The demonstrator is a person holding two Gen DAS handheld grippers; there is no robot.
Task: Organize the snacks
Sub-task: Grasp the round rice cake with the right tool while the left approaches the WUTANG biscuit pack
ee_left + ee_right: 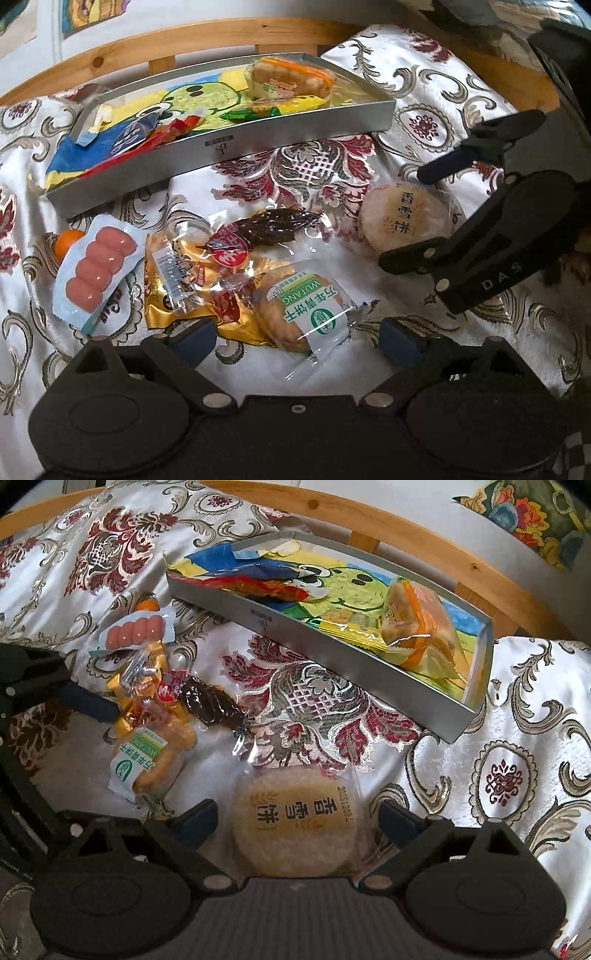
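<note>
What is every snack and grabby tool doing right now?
Left tool: open, over the biscuit pack.
Right tool: open, around the rice cake.
Rice cake: sealed, flat on cloth.
Biscuit pack: sealed, outside tray.
Sausage pack: sealed, outside tray.
Tray: open, partly filled.

A patterned satin cloth (517, 709) carries it all: grey tray (369, 672), round rice cake (295, 834), biscuit packet (147, 764), sausage pack (135, 631), dark jerky (210, 701).
</note>
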